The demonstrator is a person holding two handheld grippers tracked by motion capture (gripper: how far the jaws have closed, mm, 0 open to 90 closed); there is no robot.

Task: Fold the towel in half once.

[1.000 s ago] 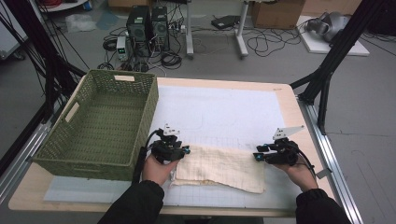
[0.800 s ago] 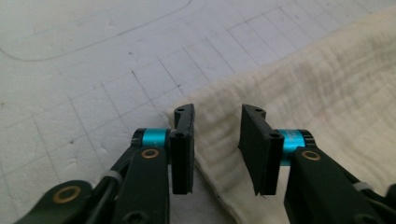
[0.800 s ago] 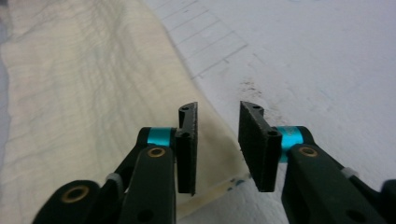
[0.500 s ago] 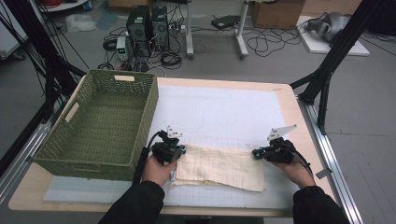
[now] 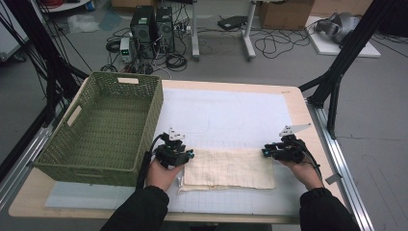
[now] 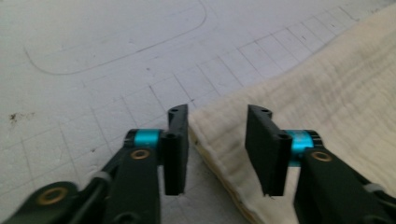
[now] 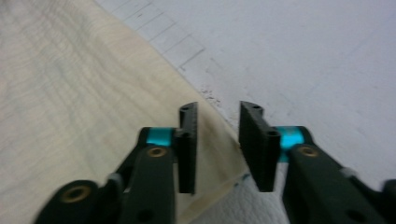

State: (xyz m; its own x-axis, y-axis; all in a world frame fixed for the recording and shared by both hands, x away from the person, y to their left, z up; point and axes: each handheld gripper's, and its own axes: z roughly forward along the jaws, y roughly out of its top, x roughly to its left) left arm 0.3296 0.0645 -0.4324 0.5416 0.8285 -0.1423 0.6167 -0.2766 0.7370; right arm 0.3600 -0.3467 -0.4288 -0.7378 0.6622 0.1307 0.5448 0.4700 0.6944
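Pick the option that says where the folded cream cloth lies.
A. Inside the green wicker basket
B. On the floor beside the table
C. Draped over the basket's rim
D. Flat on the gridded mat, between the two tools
D: the folded cream cloth lies flat on the gridded mat, with the left tool at one end and the right tool at the other; the green wicker basket holds none of it.

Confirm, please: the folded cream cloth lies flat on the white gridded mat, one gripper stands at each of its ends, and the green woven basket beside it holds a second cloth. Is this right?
Not quite. The green woven basket is empty, as the high view shows. The rest holds: the folded cream cloth lies flat on the white gridded mat, with the left gripper and the right gripper at its ends.
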